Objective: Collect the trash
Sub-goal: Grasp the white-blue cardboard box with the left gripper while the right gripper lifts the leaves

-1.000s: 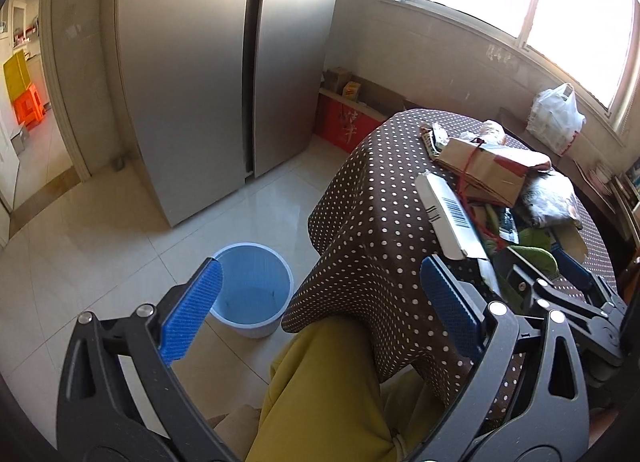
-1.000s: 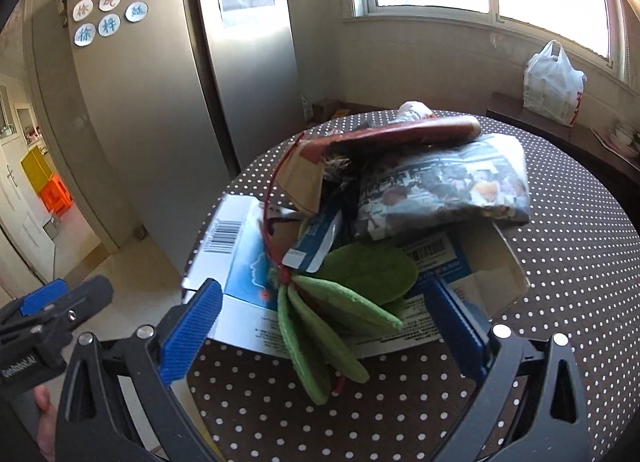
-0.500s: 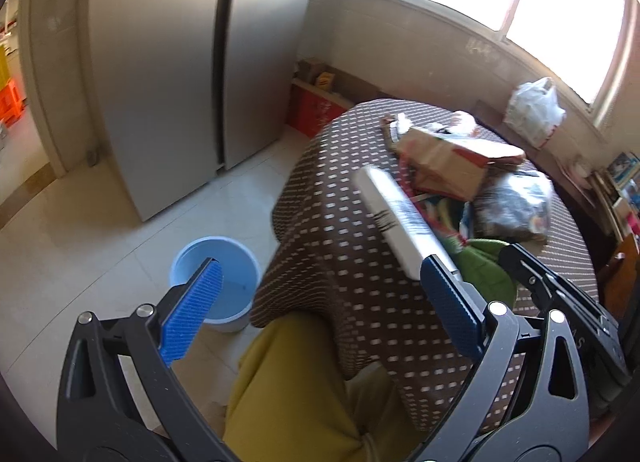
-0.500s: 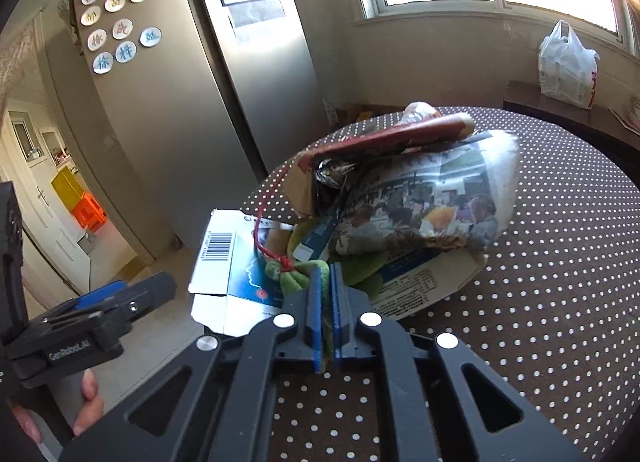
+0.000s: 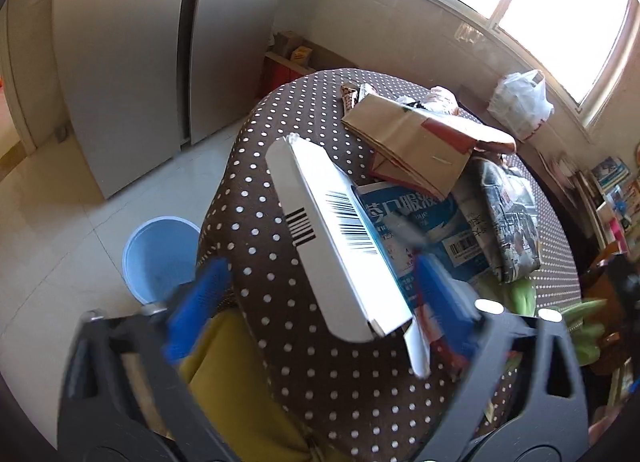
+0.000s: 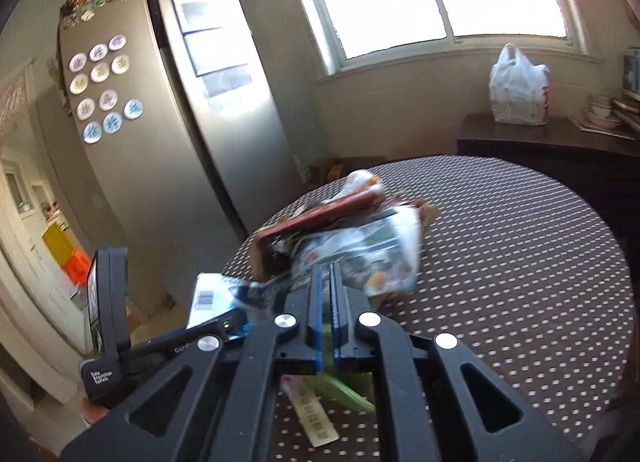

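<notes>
Our right gripper (image 6: 325, 302) has clamped the green peels (image 6: 344, 390) and lifted them; our left gripper (image 5: 320, 302), still spread, nears the table's (image 5: 280, 342) edge.

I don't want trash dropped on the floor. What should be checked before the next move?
1. Right gripper shut on the green peels: ok, jaws nearly closed with green between them.
2. Peels fully held: cannot tell, strips hang below.
3. Left gripper open: ok, but blurred.
4. White box between its fingers: ok, not gripped yet.
5. Blue bin open, on the floor beside the table: ok.
6. Remaining pile stable, paper bag on top: cannot tell.
</notes>
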A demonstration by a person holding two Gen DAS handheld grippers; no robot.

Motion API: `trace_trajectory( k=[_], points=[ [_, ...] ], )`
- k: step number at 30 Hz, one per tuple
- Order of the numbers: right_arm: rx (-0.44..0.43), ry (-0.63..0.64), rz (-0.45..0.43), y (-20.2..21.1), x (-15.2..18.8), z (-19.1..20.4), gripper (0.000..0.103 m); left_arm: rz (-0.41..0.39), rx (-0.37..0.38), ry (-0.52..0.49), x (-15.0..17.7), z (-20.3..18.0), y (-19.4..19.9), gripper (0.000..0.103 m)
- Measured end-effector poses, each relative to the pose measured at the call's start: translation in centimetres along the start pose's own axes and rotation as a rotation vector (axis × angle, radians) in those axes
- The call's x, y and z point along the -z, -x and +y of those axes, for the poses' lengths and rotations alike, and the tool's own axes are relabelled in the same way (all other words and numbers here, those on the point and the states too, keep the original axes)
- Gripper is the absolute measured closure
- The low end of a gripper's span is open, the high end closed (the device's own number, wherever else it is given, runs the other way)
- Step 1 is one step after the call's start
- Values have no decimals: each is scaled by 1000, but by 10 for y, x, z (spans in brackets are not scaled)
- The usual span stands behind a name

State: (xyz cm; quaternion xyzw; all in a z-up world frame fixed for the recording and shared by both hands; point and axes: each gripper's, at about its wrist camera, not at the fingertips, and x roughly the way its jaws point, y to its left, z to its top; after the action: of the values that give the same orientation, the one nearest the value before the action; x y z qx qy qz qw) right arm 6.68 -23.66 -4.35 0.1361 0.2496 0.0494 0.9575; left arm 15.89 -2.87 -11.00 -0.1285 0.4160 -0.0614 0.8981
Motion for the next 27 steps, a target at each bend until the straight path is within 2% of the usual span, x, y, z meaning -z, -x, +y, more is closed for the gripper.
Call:
trace_trajectory(
  k=[1, 2, 3, 4, 5, 6, 9, 10, 11, 12, 13, 19, 24, 25, 26, 27],
  points=[
    [5, -5, -6, 2, -1, -3, 99, -23, -34, -18, 0, -2, 1, 40],
    [14, -15, -14, 5, -3, -7, 99, -38, -14, -37, 0, -4, 4, 56],
    [24, -22, -20, 6, -4, -10, 99, -41, 54, -53, -1, -6, 7, 70],
    [31, -26, -26, 8, -5, -12, 99, -41, 73, -53, -2, -7, 10, 74],
    [33, -23, -29, 9, -5, -14, 99, -54, 62, -66, -3, -9, 14, 84],
    [36, -17, -32, 10, -6, -14, 99, -69, 48, -93, -2, -12, 17, 89],
    [32, 15, -18, 9, -4, -13, 97, -85, 30, -111, -1, -13, 25, 90],
    [36, 18, -10, 7, -3, -14, 85, -89, 31, -108, -1, -12, 28, 91],
    [49, 16, 8, 4, 1, -15, 68, -99, 28, -111, -1, -10, 33, 91],
    [61, 12, 26, 1, 4, -15, 22, -114, 25, -118, 0, -10, 38, 92],
    [71, 10, 29, -1, 8, -15, 11, -123, 21, -120, -1, -10, 41, 93],
    [90, 55, 151, -21, 33, -11, 11, -243, -19, -161, 1, -13, 71, 94],
    [124, 65, 257, -43, 57, -9, 12, -305, -32, -179, -3, -18, 81, 94],
    [126, 62, 266, -45, 59, -10, 29, -320, -30, -185, -4, -20, 84, 95],
    [138, 53, 284, -48, 62, -13, 40, -327, -27, -187, -4, -22, 87, 95],
    [134, 46, 265, -46, 62, -14, 49, -332, -26, -187, -5, -22, 89, 95]
  ],
)
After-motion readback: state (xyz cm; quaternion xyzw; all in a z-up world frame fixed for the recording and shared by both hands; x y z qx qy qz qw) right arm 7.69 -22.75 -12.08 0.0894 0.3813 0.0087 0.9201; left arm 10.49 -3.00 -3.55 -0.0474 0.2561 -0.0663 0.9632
